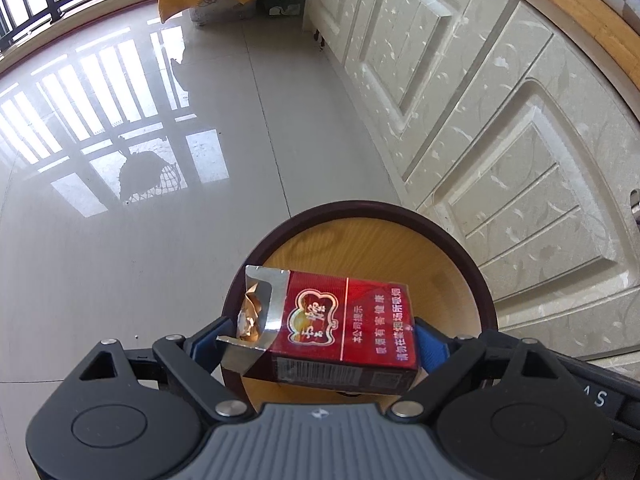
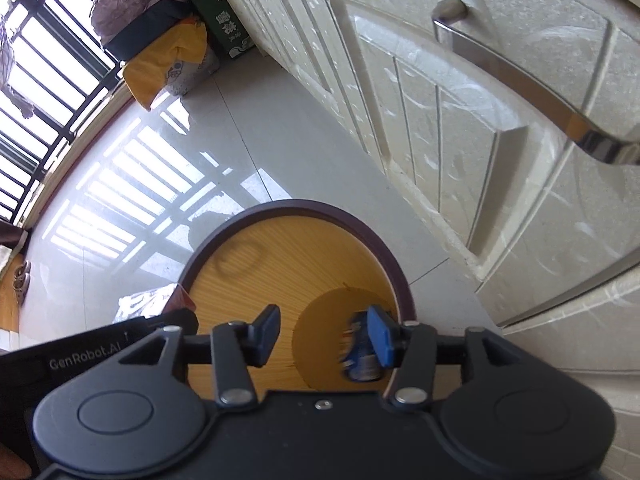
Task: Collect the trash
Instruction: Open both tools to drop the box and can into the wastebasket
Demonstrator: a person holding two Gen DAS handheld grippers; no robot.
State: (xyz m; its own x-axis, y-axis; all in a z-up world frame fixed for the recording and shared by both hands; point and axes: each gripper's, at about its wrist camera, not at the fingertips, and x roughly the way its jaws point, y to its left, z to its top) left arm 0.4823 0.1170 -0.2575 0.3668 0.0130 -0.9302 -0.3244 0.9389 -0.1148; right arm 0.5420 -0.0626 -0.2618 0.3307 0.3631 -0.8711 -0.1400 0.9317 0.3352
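Left hand-held gripper [image 1: 320, 344] clamps a red cigarette pack [image 1: 340, 328] above the bin [image 1: 460, 248]. Right hand-held gripper [image 2: 324, 334] stands open, a blurred blue item [image 2: 360, 356] by its right finger.

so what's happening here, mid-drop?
A person is collecting trash with two hand-held grippers over a round wood-grain bin. The left hand-held gripper is clamped on an opened red cigarette pack, held above the bin's opening. The right hand-held gripper has its jaws apart, and a small blurred blue item sits by its right pad, apparently dropping into the bin. The bin stands on a tiled floor beside white cabinet doors.
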